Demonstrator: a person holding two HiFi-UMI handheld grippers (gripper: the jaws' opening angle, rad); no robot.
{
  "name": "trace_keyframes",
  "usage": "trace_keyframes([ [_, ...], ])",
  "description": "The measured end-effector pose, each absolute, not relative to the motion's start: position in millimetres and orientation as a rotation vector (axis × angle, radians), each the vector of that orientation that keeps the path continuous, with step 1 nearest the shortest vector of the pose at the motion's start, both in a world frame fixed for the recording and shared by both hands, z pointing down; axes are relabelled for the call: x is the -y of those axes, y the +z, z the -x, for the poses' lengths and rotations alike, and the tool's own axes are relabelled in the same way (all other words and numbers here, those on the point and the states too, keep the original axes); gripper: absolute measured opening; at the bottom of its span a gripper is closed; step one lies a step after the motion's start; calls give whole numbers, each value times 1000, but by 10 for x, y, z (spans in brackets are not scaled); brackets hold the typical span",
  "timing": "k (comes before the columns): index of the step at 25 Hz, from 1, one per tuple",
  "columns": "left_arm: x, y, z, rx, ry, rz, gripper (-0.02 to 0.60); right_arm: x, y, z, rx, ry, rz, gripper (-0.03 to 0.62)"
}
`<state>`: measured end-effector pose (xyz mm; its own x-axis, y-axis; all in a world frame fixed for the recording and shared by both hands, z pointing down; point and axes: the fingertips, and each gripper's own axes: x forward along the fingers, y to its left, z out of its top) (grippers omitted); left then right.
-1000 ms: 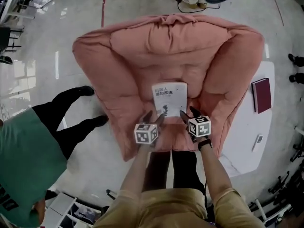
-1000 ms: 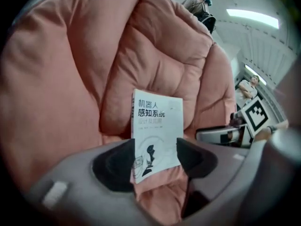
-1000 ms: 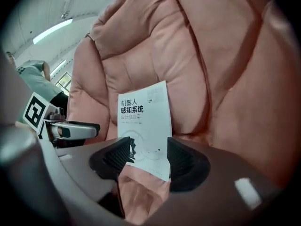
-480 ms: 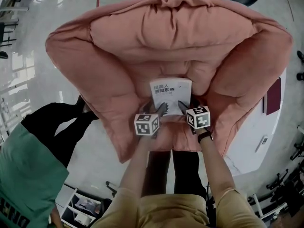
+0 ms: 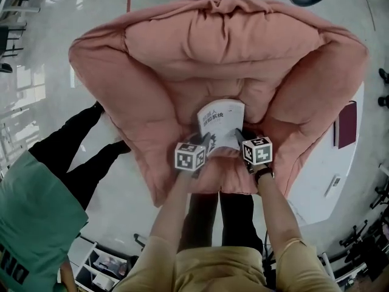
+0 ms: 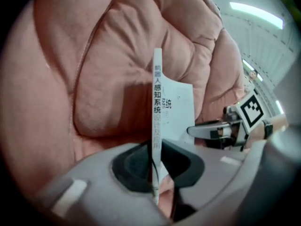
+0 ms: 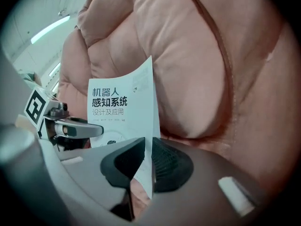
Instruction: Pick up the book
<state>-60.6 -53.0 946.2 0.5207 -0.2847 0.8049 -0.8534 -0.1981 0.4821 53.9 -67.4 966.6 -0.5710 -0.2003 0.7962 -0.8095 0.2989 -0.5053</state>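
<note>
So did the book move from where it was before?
Yes. The book has tilted up off the seat of the pink beanbag chair, spine side raised, with the left hand-held gripper and right hand-held gripper shut on its bottom edge.
</note>
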Motion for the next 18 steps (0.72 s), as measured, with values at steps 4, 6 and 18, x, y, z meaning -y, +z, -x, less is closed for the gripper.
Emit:
trace_keyframes([
  [4,342,8987,547,909,672,-1792,43,480,9289,-539,1964,1281,-906,43],
  [6,289,8647,535,893,639,-1838,43,438,8987,-549,1994,1261,-916,43],
  [18,271,5734,317,871,442,-2350,43,568,6117,-797,2352,888,-1223,48],
])
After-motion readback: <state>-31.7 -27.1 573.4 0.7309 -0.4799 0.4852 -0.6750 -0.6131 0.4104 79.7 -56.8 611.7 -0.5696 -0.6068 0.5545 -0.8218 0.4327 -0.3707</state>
